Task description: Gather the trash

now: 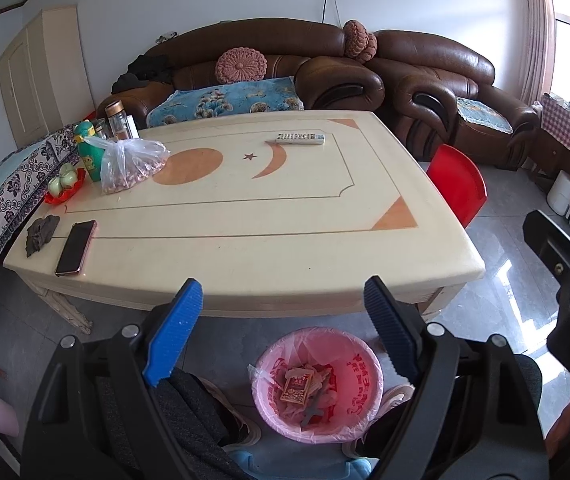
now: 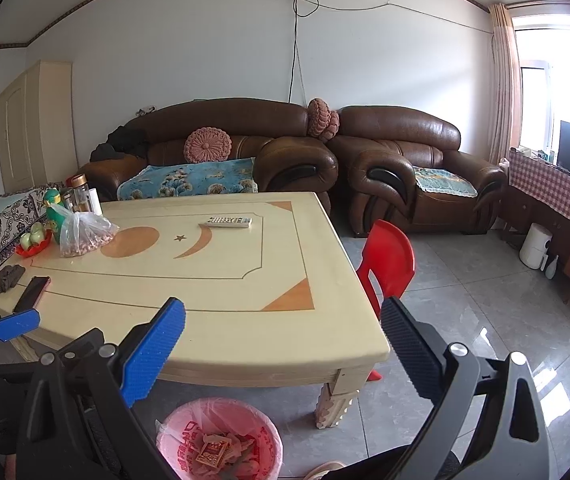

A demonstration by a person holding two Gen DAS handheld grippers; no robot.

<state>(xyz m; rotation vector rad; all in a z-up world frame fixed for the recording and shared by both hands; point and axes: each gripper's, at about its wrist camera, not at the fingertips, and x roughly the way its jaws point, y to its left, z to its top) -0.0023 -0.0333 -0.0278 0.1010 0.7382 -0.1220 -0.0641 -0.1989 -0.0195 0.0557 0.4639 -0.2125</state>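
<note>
A pink bag-lined trash bin [image 1: 263,376] stands on the floor in front of the table, with a red-and-gold packet [image 1: 296,388] and wrappers inside. The same bin [image 2: 173,436] shows at the bottom of the right wrist view. My left gripper [image 1: 283,284] hangs above the bin by the table's near edge, open, with nothing between its blue pads. To its right, my right gripper [image 2: 283,302] is also open and holds nothing. On the table's left corner lies a dark crumpled lump [image 1: 41,234].
The cream table [image 1: 285,240] carries a phone [image 1: 76,247], a remote [image 1: 300,138], a clear bag of nuts [image 1: 131,164], a green bottle [image 1: 89,152] and a red fruit plate [image 1: 65,186]. A red chair [image 1: 459,186] stands at its right. Brown sofas line the back wall. A person's legs flank the bin.
</note>
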